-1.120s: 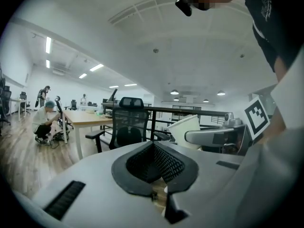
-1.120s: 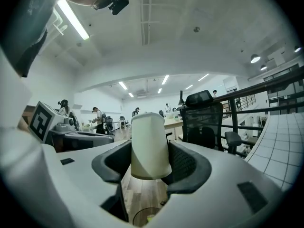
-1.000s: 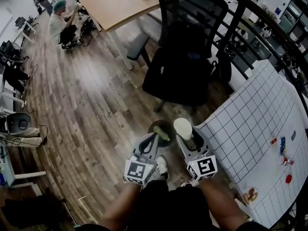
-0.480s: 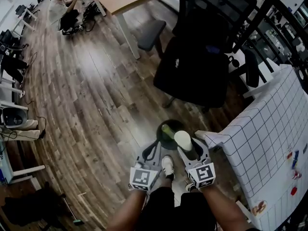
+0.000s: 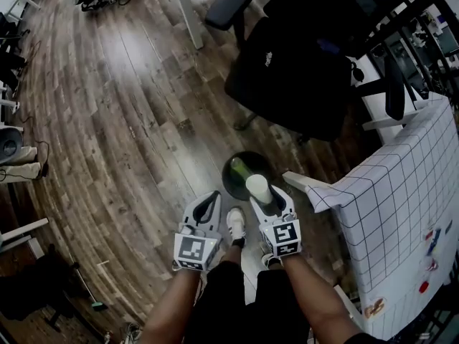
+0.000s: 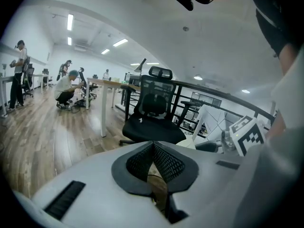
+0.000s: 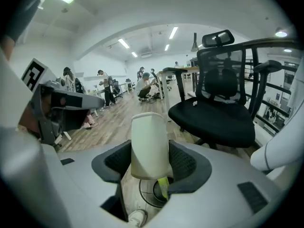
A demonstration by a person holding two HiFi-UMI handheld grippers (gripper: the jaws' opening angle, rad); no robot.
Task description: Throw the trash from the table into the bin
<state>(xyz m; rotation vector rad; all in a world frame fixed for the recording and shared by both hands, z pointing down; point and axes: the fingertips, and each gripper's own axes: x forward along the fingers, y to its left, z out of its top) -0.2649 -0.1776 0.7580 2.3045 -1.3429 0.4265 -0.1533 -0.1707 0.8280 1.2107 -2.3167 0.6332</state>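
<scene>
Cup at the bin, not dropped yet.

Left tongs (image 6: 153, 158) are pressed together with nothing in them, parked beside the right. Right tongs (image 7: 149, 161) pinch a white paper cup (image 7: 149, 144) by its sides, and one end sticks out past the tips; can't tell which end is up. Just beyond, on the floor, is the small round bin (image 5: 226, 181) with something green (image 5: 240, 169) already in it. In the head view the cup overlaps the bin's near rim, so my read is it's over the edge, not the centre. Risks: release here and the cup clips the rim or lands on the floor by the shoe (image 5: 235, 223). Light cup, small mouth, easy to miss. The bin looks light too; a knock could tip it. Chair (image 5: 301, 77) sits beyond, clear of the drop. Table (image 5: 401, 185) on the right holds more small bits.
</scene>
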